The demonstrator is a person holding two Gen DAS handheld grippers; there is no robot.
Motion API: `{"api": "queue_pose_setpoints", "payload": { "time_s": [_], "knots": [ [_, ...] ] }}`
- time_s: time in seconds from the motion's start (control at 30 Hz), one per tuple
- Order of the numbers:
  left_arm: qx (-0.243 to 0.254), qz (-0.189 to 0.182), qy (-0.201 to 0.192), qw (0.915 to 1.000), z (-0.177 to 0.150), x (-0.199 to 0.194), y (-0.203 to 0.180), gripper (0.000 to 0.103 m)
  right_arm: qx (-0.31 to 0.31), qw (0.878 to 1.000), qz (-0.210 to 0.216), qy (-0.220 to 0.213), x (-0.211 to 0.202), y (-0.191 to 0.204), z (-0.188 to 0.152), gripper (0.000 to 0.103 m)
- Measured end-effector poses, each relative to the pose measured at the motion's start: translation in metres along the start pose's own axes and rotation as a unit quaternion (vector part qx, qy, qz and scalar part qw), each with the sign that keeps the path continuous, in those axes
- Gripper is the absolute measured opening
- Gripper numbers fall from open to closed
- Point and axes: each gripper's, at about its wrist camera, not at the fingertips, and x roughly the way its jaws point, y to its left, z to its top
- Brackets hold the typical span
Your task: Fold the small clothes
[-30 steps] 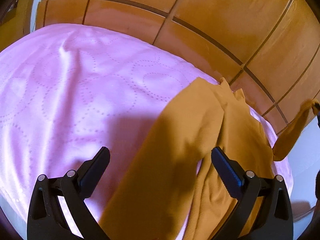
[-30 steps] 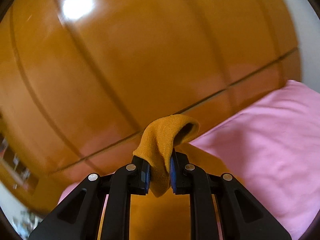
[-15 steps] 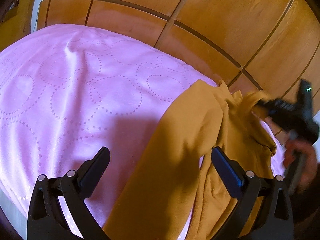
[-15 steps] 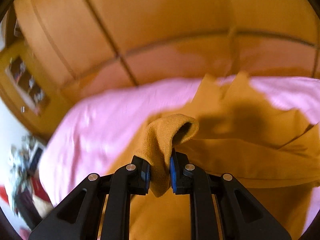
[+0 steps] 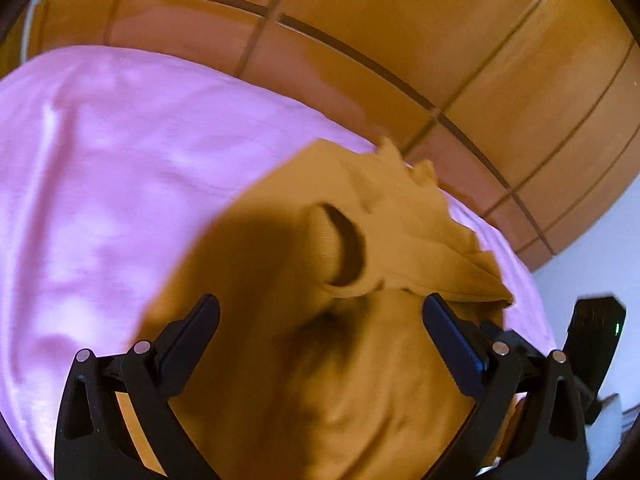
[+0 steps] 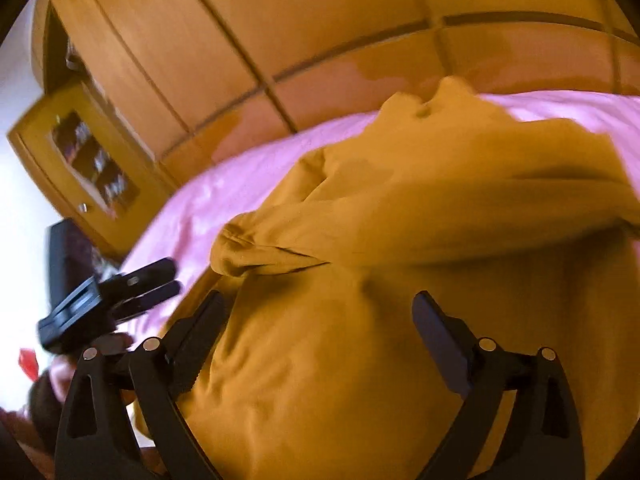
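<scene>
Shirt [image 5: 312,380] lies crumpled on the pink bed [image 5: 120,184]. Right tool [image 6: 316,320] is opening wide, nothing pinched; left tool [image 5: 320,320] gapes wide, empty too.

Mustard garment [image 5: 320,380] reads as soft matt knit cloth, fine-ribbed at the open cuff [image 5: 344,248], rumpled into loose folds. Under it the pink bedsheet [image 5: 100,200] is smooth thin cloth with a faint sheen where light falls. Behind, the wardrobe [image 5: 440,40] is orange-brown wood, polished and glossy, catching pink reflections low down. The left gripper [image 5: 320,332] is matt black plastic with small shiny metal pins; its fingers [image 5: 452,336] carry ridged dark pads. The right gripper [image 6: 320,328] shows the same finish.
</scene>
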Motion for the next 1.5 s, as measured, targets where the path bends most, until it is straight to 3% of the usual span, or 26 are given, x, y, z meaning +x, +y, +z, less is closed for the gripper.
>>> {"api": "queue_pose_setpoints", "payload": {
  "time_s": [0.13, 0.2, 0.27, 0.37, 0.43, 0.5, 0.6, 0.67, 0.7, 0.77, 0.83, 0.87, 1.0, 1.03, 1.07, 1.17, 1.3, 1.5],
  "knots": [
    [0.015, 0.005, 0.014, 0.9998, 0.006, 0.024, -0.022, 0.101, 0.087, 0.995, -0.016, -0.053, -0.036, -0.046, -0.006, 0.084],
    [0.011, 0.024, 0.036, 0.9990, 0.013, 0.042, -0.022, 0.099, 0.153, 0.986, -0.018, -0.063, -0.044, -0.075, -0.006, 0.078],
    [-0.014, 0.038, 0.055, 0.9976, 0.023, 0.058, -0.016, 0.082, 0.208, 0.976, -0.006, -0.071, -0.046, -0.098, -0.004, 0.077],
    [-0.085, 0.022, 0.080, 0.9929, 0.032, 0.072, 0.003, 0.071, 0.279, 0.955, 0.024, -0.094, -0.050, -0.129, -0.003, 0.077],
    [-0.108, 0.010, 0.082, 0.9907, 0.034, 0.074, 0.008, 0.069, 0.313, 0.944, 0.034, -0.099, -0.049, -0.144, 0.002, 0.077],
    [-0.097, 0.006, 0.072, 0.9926, 0.035, 0.070, 0.005, 0.069, 0.342, 0.935, 0.026, -0.093, -0.045, -0.155, 0.005, 0.074],
    [-0.063, 0.010, 0.060, 0.9962, 0.034, 0.070, -0.004, 0.071, 0.378, 0.922, 0.011, -0.080, -0.037, -0.166, 0.006, 0.056],
    [-0.058, 0.006, 0.058, 0.9966, 0.034, 0.071, -0.005, 0.065, 0.398, 0.913, 0.024, -0.089, -0.031, -0.173, 0.004, 0.016],
    [-0.057, 0.007, 0.053, 0.9969, 0.037, 0.069, -0.005, 0.057, 0.404, 0.909, 0.026, -0.094, -0.030, -0.175, 0.004, 0.008],
    [-0.045, 0.013, 0.039, 0.9981, 0.040, 0.062, -0.008, 0.038, 0.408, 0.905, 0.040, -0.115, -0.037, -0.173, 0.004, 0.004],
    [-0.011, 0.001, 0.012, 0.9999, 0.040, 0.048, -0.016, 0.026, 0.385, 0.911, 0.042, -0.138, -0.054, -0.170, 0.005, 0.004],
    [0.007, -0.003, -0.003, 1.0000, 0.039, 0.040, -0.021, 0.026, 0.378, 0.914, 0.040, -0.145, -0.060, -0.169, 0.005, 0.004],
    [0.063, -0.018, -0.019, 0.9977, 0.018, 0.014, -0.030, 0.026, 0.382, 0.912, 0.015, -0.148, -0.084, -0.180, -0.014, 0.004],
    [0.069, -0.012, -0.013, 0.9975, 0.010, 0.013, -0.027, 0.036, 0.383, 0.913, 0.005, -0.142, -0.082, -0.183, -0.019, 0.004],
    [0.070, -0.007, -0.004, 0.9975, 0.002, 0.012, -0.024, 0.053, 0.387, 0.913, -0.005, -0.130, -0.080, -0.189, -0.026, 0.004],
    [0.047, -0.029, 0.030, 0.9980, -0.020, 0.011, -0.011, 0.077, 0.406, 0.907, -0.011, -0.110, -0.069, -0.202, -0.044, 0.004],
    [0.003, -0.054, 0.051, 0.9972, -0.030, 0.008, 0.001, 0.084, 0.403, 0.908, -0.020, -0.115, -0.059, -0.205, -0.045, 0.004],
    [-0.066, -0.095, 0.097, 0.9886, -0.008, 0.028, -0.006, 0.084, 0.410, 0.901, -0.021, -0.138, -0.069, -0.213, -0.045, 0.004]
  ]
}}
